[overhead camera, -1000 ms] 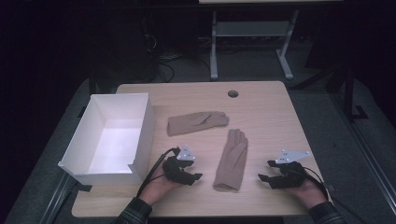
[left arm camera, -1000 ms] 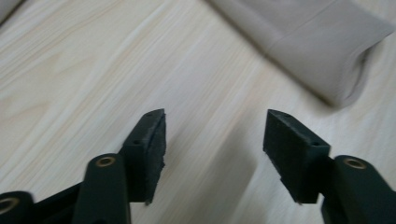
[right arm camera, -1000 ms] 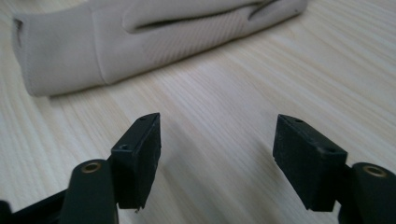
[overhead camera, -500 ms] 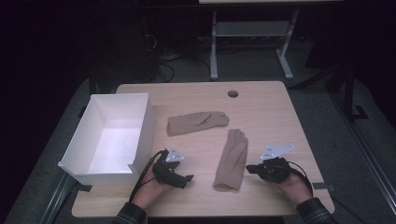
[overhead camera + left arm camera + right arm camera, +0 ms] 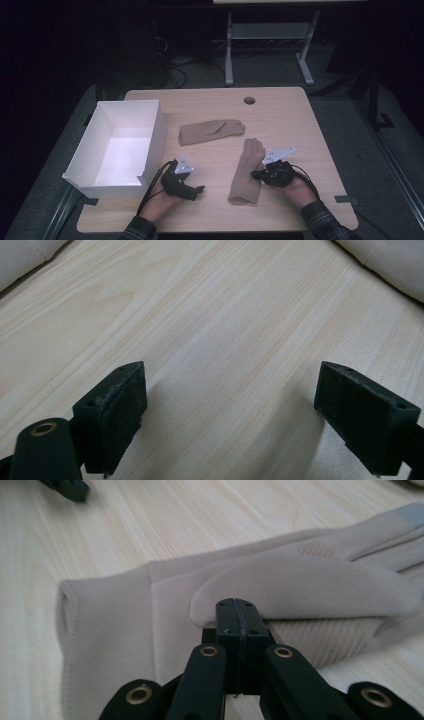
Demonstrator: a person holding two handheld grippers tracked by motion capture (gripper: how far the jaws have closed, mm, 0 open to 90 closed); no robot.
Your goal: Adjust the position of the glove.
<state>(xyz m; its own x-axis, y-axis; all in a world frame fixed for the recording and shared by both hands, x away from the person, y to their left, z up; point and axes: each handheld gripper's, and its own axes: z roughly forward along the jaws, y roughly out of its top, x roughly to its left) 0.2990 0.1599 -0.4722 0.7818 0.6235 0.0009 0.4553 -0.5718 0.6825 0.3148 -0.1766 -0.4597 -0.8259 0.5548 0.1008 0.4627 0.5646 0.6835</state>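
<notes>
Near glove (image 5: 246, 172) lies flat on table (image 5: 310, 125), front centre. Right gripper (image 5: 256, 175) at its edge, jaws together, nothing visibly pinched. Left gripper (image 5: 200, 190) apart, over bare wood. Glove likely soft, light, limp; best pinched at cuff.

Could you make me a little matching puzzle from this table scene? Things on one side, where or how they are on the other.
Things:
1. white box
2. far glove
3. left claw
4. right claw

States:
A. jaws pressed together, tips at the near glove
B. jaws wide apart over bare wood
C. stands at the left edge of the table, nothing inside
D. lies flat crosswise, fingers pointing right

Pairs: 1-C, 2-D, 3-B, 4-A
</notes>
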